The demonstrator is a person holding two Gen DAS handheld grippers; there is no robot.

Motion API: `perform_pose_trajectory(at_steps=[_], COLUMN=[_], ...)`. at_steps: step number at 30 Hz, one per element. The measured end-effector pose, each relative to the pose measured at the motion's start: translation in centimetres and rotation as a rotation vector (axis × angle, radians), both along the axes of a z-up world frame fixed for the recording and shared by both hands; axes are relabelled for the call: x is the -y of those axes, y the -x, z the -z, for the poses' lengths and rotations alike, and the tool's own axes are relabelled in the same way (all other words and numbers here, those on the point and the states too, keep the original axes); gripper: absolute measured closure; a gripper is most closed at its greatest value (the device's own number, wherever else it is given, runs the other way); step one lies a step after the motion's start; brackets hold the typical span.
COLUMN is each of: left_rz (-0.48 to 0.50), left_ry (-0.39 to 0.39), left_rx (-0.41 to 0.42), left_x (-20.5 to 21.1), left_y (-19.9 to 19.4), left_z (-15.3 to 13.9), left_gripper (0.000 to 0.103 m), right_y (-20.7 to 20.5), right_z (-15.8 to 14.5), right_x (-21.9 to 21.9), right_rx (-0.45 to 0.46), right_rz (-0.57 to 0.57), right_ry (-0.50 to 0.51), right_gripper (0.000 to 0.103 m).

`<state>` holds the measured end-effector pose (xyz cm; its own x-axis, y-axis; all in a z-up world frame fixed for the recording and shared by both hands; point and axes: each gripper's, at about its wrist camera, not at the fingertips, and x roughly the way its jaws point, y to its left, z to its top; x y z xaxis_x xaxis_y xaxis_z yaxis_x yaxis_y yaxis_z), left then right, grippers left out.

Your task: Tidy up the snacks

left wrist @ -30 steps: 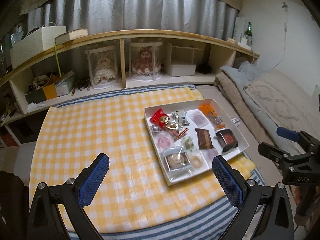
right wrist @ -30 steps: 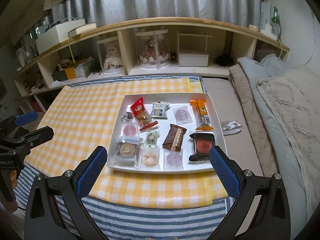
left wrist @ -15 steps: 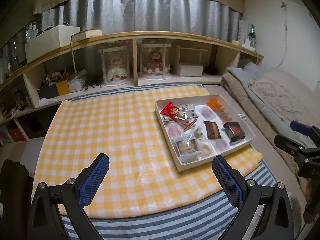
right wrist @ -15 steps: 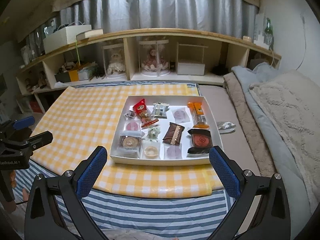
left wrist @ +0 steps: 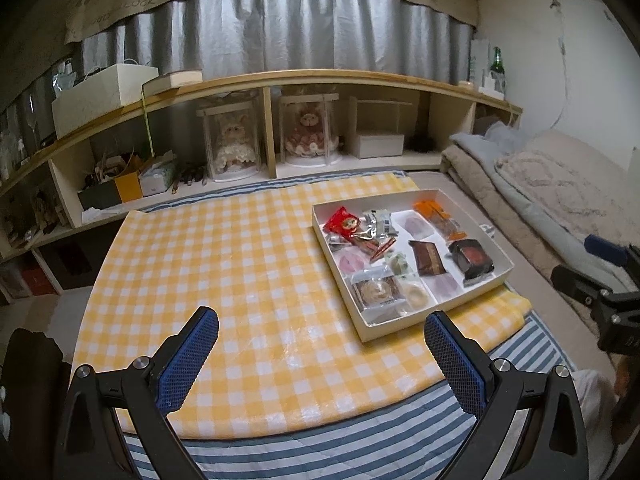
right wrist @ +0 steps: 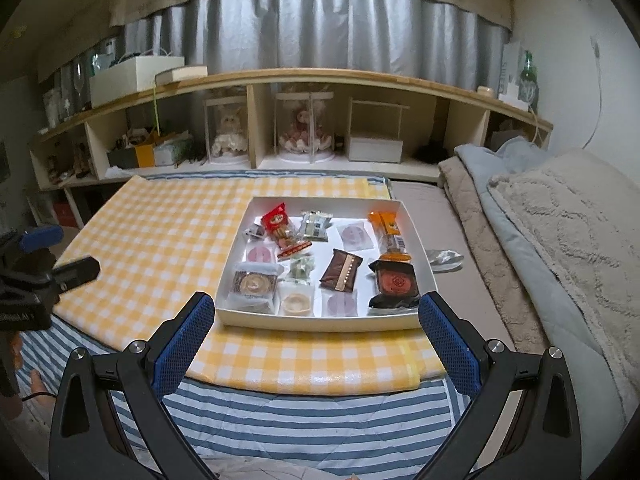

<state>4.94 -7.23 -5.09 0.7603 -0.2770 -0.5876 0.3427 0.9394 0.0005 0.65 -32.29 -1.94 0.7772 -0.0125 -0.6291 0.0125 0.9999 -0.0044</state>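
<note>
A shallow white box (right wrist: pixel 320 322) holds several wrapped snacks: a red packet (right wrist: pixel 276 220), an orange packet (right wrist: pixel 386 226), a brown bar (right wrist: pixel 341 270) and a dark red-and-black packet (right wrist: pixel 396 282). It sits on a yellow checked cloth (left wrist: pixel 224 264), at the right in the left wrist view (left wrist: pixel 440 318). A silver wrapper (right wrist: pixel 444 258) lies outside the box to its right. My left gripper (left wrist: pixel 322 356) is open and empty, above the cloth's near edge. My right gripper (right wrist: pixel 312 340) is open and empty, just before the box's near wall.
A low wooden shelf (right wrist: pixel 304 76) runs along the back with two dolls in clear cases (right wrist: pixel 306 130), boxes and clutter. Folded blankets (right wrist: pixel 560 232) lie at the right. A blue striped mat (right wrist: pixel 304 416) lies under the cloth.
Both grippers have pulled back and risen, so the box and cloth look farther away and more of the room shows. Both stay open and empty.
</note>
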Motion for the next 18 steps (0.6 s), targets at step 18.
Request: perform_pose_trajectory(at_steps=[18], left_rz=[-0.009], left_ry=[0.01], left_rx=[0.005], left_x=[0.48], left_y=[0.18], left_z=[0.33], left_gripper=[0.0], right_y=[0.29], right_z=[0.06], right_x=[0.23], right_rx=[0.001], right_rz=[0.008], right_ry=[0.002], right_gripper=[0.0])
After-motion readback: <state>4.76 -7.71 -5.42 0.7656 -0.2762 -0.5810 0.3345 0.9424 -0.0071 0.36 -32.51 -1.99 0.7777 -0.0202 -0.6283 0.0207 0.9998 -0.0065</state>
